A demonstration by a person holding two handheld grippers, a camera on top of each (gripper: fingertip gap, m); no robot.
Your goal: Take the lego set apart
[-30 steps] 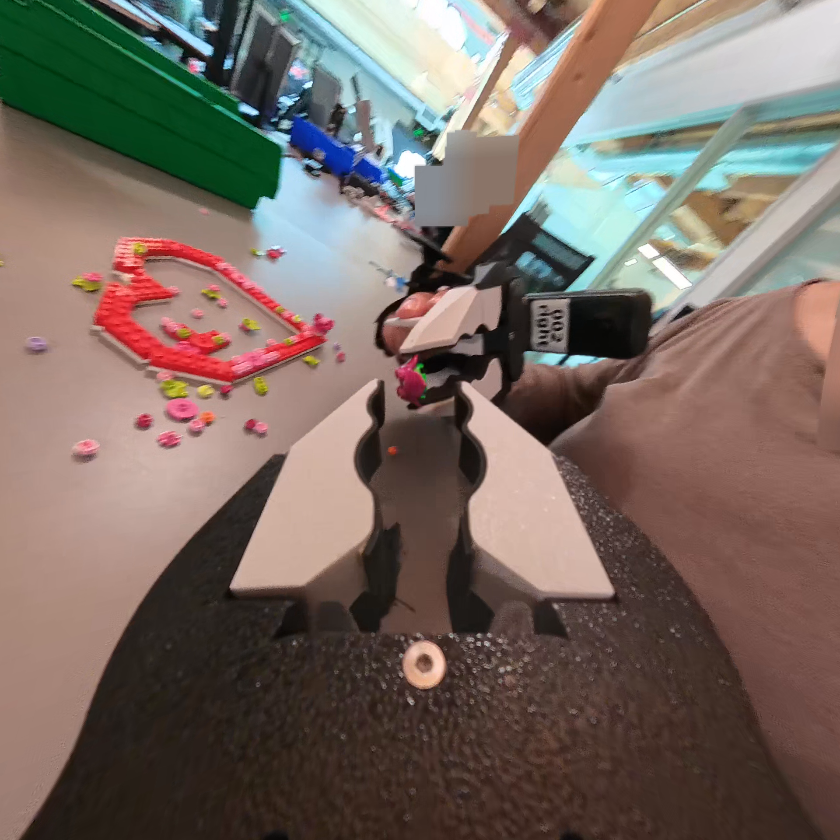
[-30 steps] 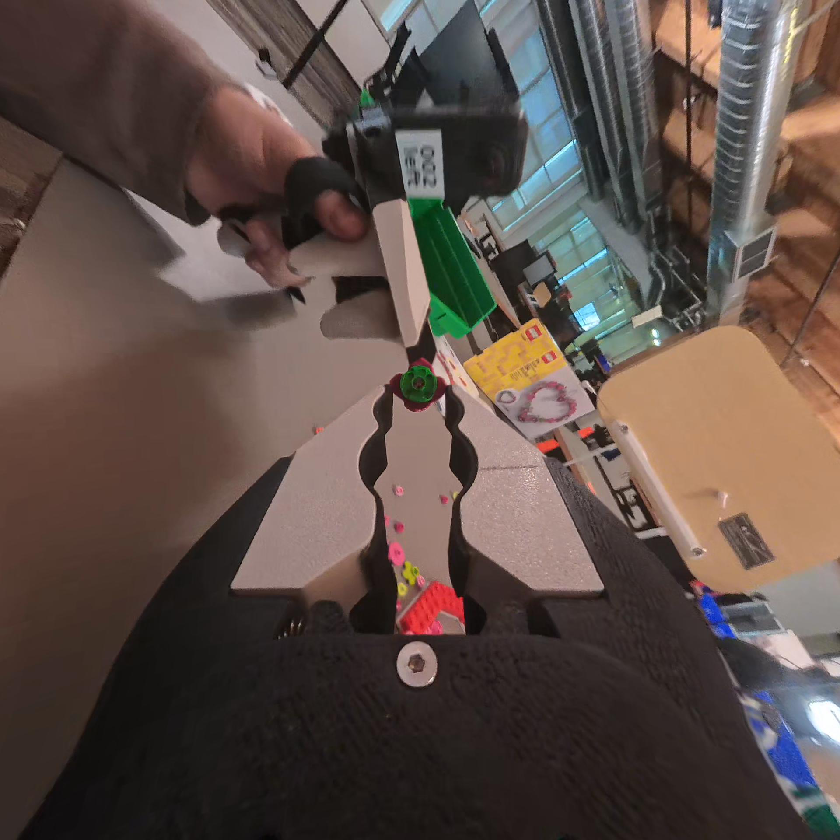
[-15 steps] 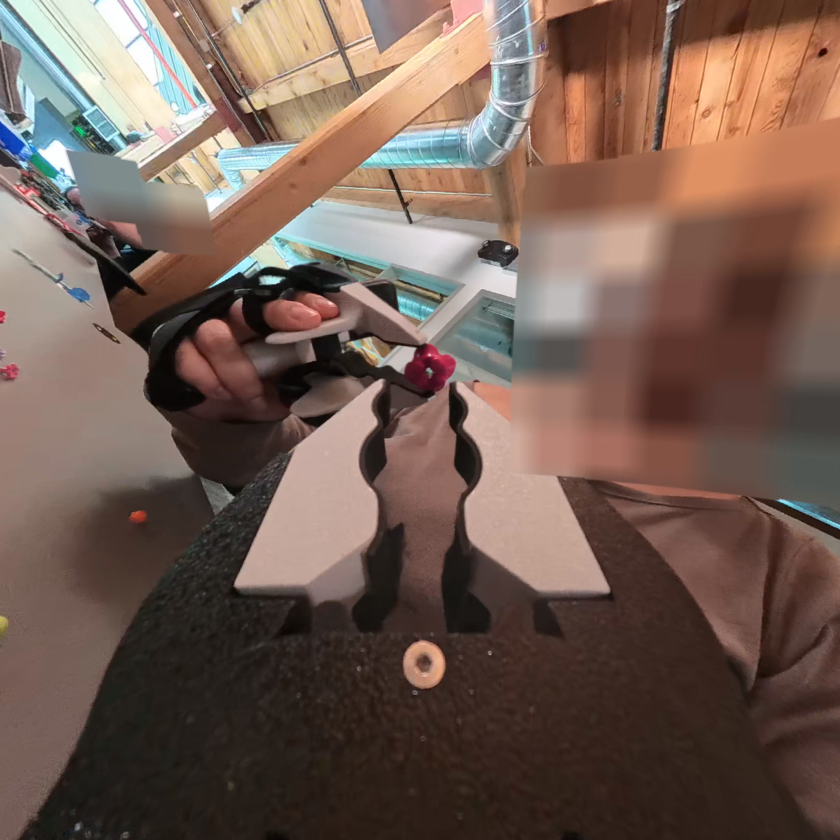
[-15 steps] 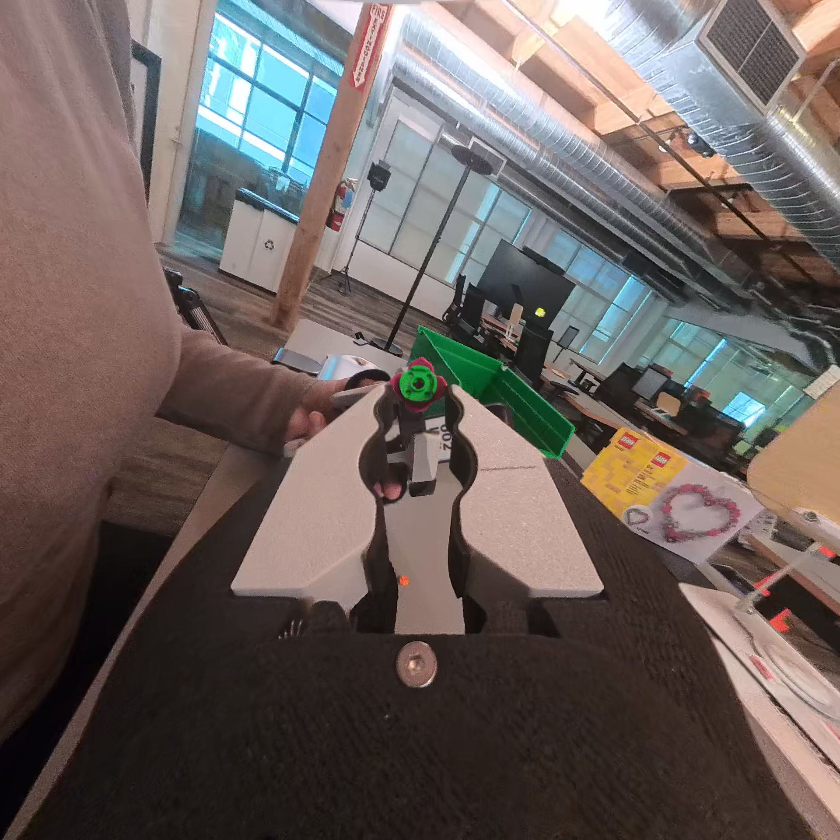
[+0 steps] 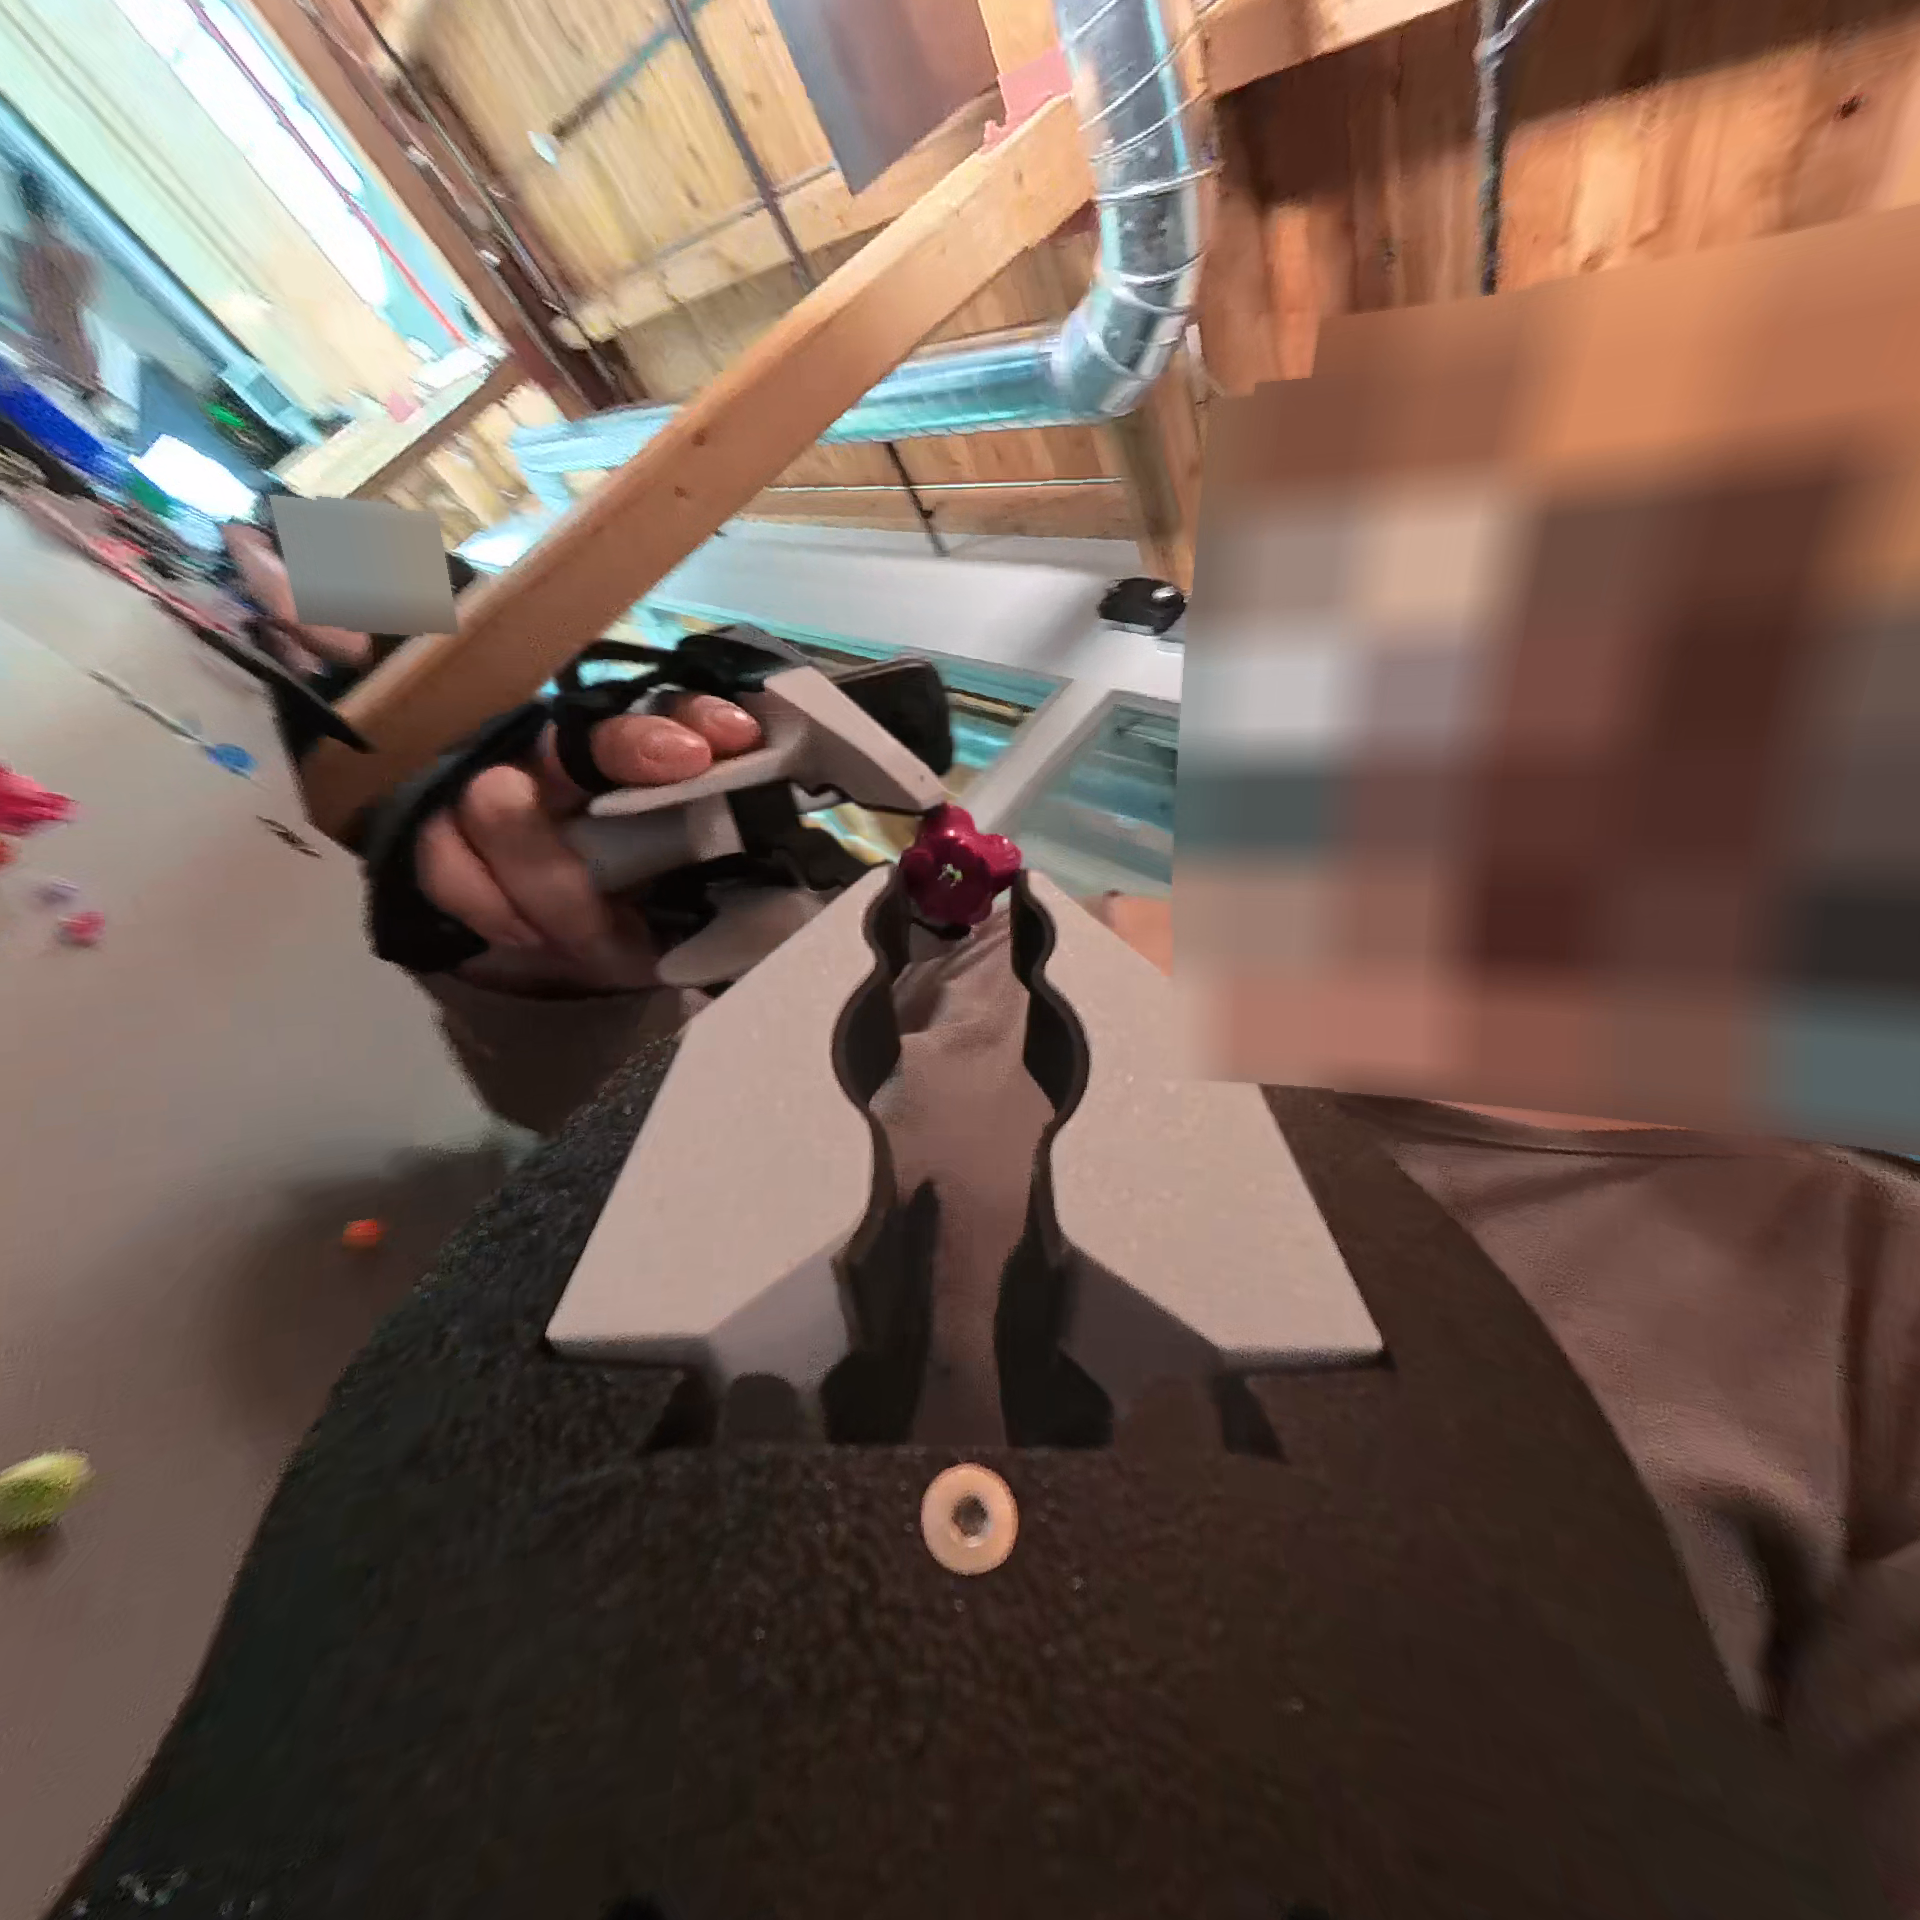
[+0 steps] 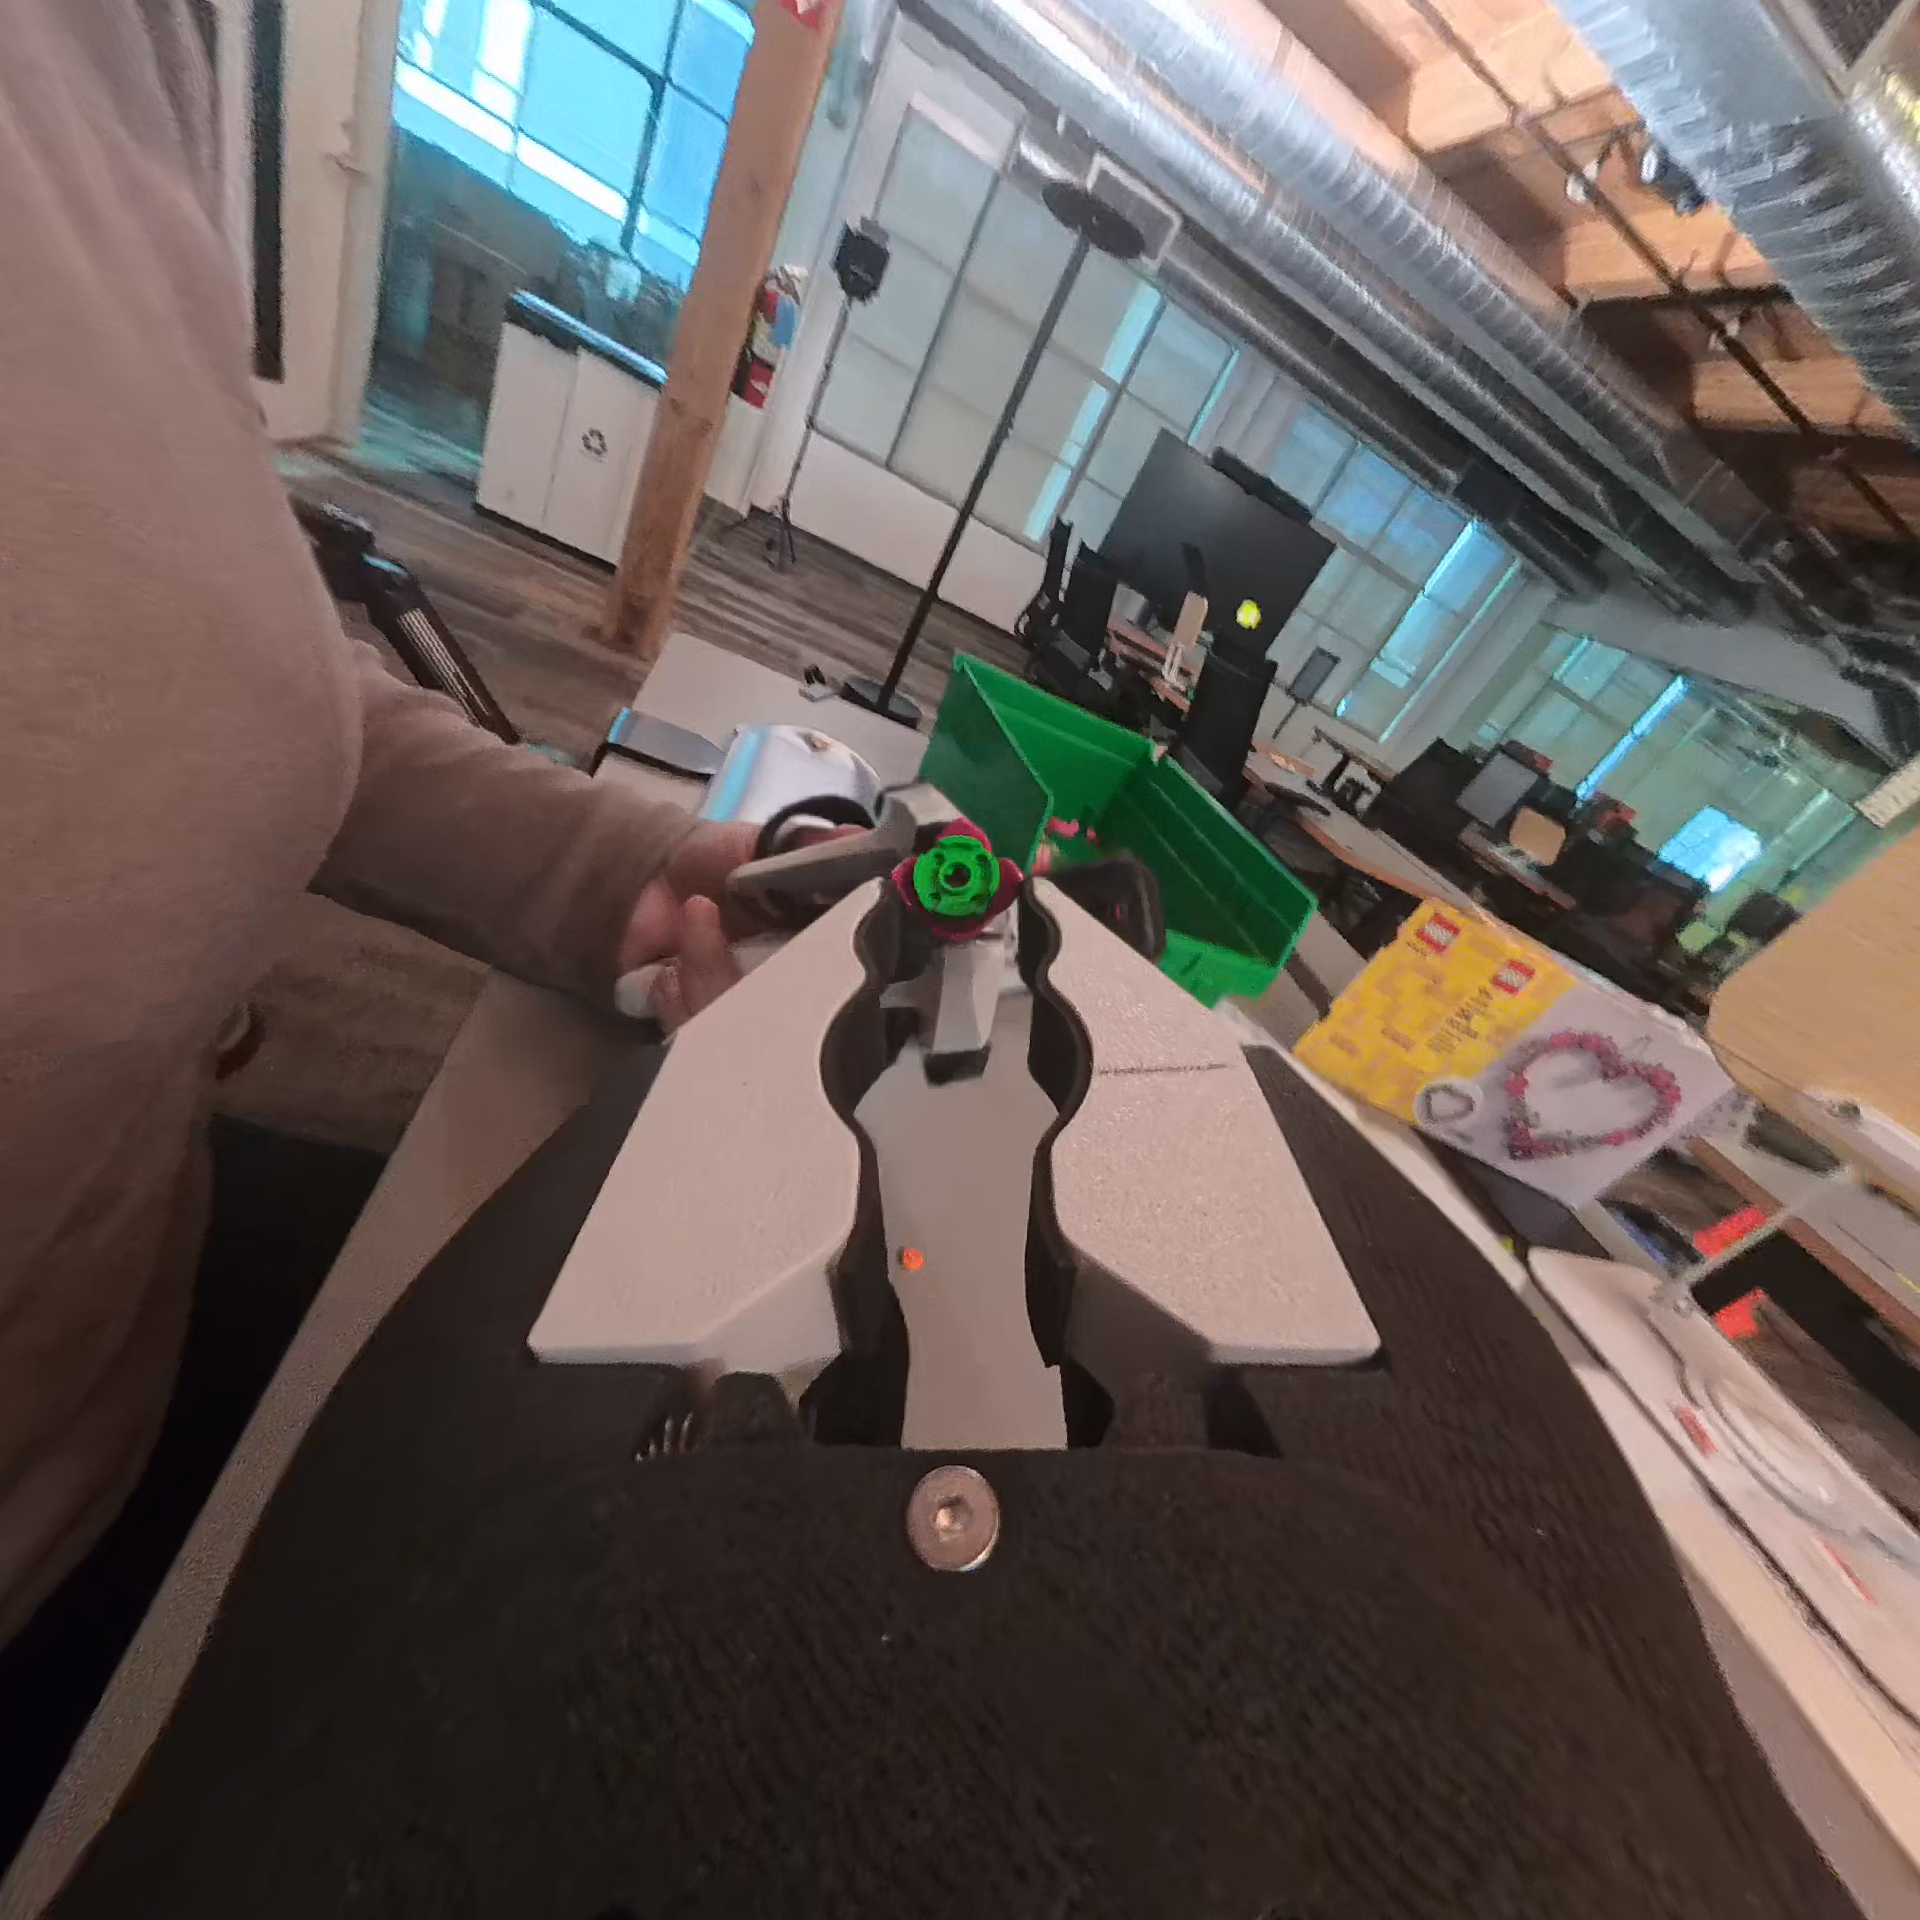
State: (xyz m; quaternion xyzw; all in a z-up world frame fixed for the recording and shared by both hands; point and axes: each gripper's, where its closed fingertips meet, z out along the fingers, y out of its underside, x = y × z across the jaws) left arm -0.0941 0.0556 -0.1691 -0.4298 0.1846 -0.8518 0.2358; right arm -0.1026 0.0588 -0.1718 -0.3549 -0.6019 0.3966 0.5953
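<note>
Both claws pinching one tiny flower piece point(image 6: 954, 879) — right claw point(image 6: 951, 904), left claw point(image 5: 951, 883) — rigid, light, likely slippery; grip its rims.

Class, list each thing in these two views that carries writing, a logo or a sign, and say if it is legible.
Yellow box: red logo patches and print; wording not quoted.
White bin: small dark symbol, legible.
Wooden post: red sign at top, cut off, unreadable.
Left wrist view: no writing visible.
</note>
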